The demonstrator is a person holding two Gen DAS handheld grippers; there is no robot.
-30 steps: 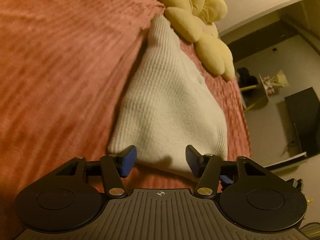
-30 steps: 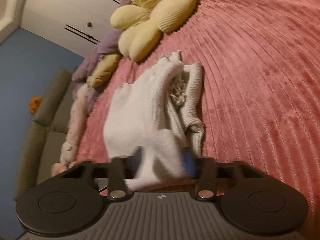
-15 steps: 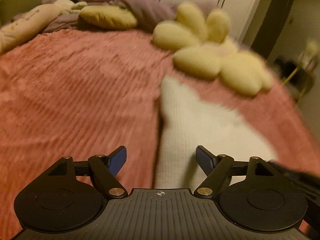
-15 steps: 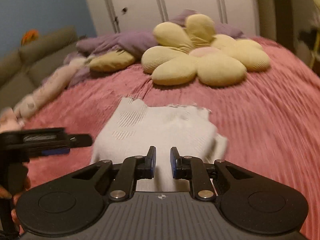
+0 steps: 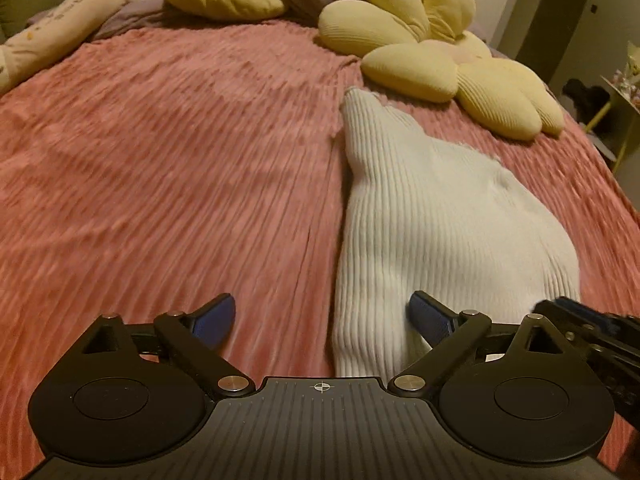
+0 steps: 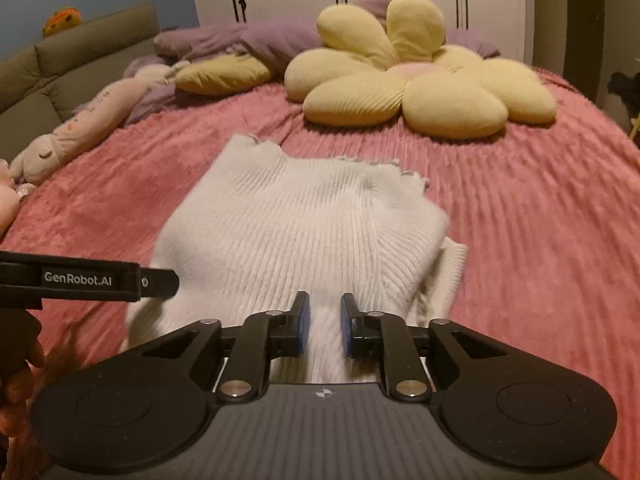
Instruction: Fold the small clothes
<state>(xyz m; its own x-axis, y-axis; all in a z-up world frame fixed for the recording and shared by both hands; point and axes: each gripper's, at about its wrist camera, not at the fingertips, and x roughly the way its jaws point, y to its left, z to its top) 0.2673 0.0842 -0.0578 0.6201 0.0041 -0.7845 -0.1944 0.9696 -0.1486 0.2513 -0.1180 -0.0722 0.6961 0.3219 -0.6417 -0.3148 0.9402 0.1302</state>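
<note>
Item: white sweater [image 6: 304,236], centre frame on the bed [image 6: 540,240], folded over once, untidy. Left gripper [image 5: 322,316] wide, empty. Right gripper [image 6: 324,324] narrow, straddling the near hem. Further folds likely remain.

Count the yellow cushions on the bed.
2: a flower cushion at the far right, beyond the white sweater, and a plain oval cushion far left of it. Others may be hidden.

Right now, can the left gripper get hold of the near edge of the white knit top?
Probably yes. The left gripper is open, and the white knit top lies partly between its fingers on the pink bedspread, with nothing covering that edge.
</note>
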